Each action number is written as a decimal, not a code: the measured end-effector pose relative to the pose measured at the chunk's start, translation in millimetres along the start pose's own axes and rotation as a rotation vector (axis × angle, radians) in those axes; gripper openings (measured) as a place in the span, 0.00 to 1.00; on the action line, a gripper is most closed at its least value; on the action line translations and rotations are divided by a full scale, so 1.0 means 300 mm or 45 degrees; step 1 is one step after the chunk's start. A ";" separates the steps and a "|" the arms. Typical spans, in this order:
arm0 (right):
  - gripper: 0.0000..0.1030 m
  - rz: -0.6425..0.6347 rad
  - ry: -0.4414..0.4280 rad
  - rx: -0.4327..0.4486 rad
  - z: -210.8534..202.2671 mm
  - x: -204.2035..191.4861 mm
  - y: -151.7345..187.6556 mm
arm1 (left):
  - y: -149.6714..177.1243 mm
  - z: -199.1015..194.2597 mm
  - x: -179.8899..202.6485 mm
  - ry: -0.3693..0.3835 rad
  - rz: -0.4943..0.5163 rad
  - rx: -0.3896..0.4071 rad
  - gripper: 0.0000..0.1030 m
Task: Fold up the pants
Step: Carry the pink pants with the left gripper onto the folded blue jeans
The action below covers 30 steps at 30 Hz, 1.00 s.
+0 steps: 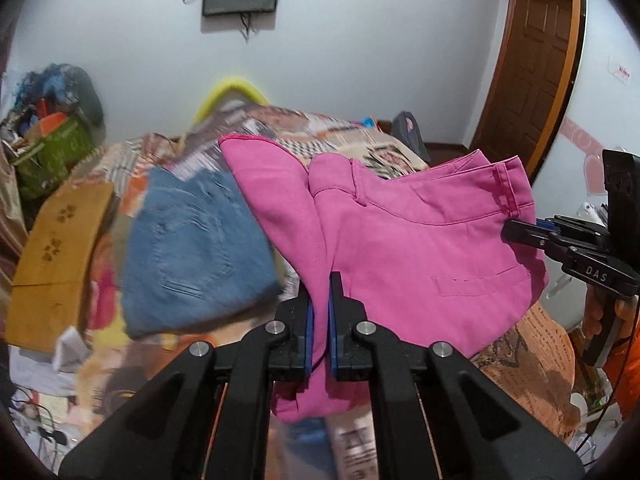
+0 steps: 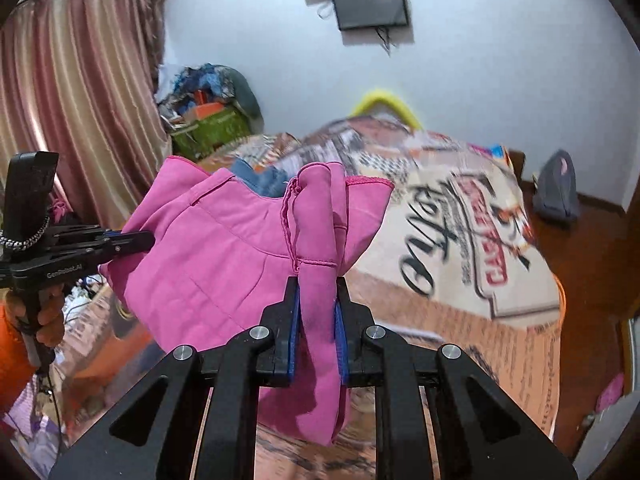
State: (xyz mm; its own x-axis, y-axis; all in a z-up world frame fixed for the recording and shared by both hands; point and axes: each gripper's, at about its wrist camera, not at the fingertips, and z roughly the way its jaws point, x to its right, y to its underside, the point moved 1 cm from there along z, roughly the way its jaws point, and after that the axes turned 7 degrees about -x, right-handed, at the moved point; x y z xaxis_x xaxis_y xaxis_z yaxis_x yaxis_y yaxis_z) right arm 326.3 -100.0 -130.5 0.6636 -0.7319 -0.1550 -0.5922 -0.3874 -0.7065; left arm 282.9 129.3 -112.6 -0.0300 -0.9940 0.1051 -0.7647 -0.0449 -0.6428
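The pink pants (image 1: 400,240) hang in the air above the bed, stretched between both grippers. My left gripper (image 1: 320,292) is shut on a bunched edge of the pink cloth, which falls below its blue pads. In the left wrist view my right gripper (image 1: 516,230) comes in from the right and pinches the waistband end. My right gripper (image 2: 318,292) is shut on a thick fold of the pink pants (image 2: 224,264). There my left gripper (image 2: 140,242) grips the cloth at the left, held by a hand (image 2: 48,316).
A bed with a printed cover (image 2: 460,240) lies under the pants. Folded blue jeans (image 1: 192,252) and a mustard garment (image 1: 60,240) rest on it at the left. A cluttered green box (image 2: 212,128), curtain (image 2: 72,112) and brown door (image 1: 532,68) line the room.
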 end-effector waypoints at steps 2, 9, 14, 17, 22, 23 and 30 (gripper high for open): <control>0.13 -0.015 -0.014 0.015 0.002 -0.045 -0.034 | -0.009 -0.040 -0.042 -0.025 -0.008 0.022 0.05; 0.13 -0.090 -0.050 0.055 0.056 -0.203 -0.150 | -0.039 -0.159 -0.231 -0.105 -0.061 0.094 0.05; 0.13 -0.130 -0.091 0.095 0.118 -0.311 -0.237 | -0.070 -0.194 -0.388 -0.141 -0.117 0.125 0.05; 0.13 -0.143 -0.113 0.106 0.170 -0.357 -0.287 | -0.083 -0.183 -0.464 -0.165 -0.138 0.135 0.05; 0.13 -0.147 -0.126 0.100 0.291 -0.396 -0.350 | -0.107 -0.089 -0.591 -0.179 -0.187 0.105 0.05; 0.13 -0.143 -0.129 0.091 0.327 -0.396 -0.361 | -0.109 -0.062 -0.610 -0.177 -0.194 0.094 0.05; 0.13 -0.106 -0.113 0.038 0.504 -0.367 -0.379 | -0.094 0.162 -0.678 -0.182 -0.179 0.026 0.05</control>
State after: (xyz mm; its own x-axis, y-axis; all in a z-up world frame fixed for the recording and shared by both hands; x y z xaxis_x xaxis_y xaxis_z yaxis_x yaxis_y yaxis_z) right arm 389.7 109.4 -137.4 0.7483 -0.6451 -0.1545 -0.5206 -0.4268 -0.7395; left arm 341.9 327.7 -152.6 0.1692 -0.9818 0.0867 -0.7418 -0.1848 -0.6447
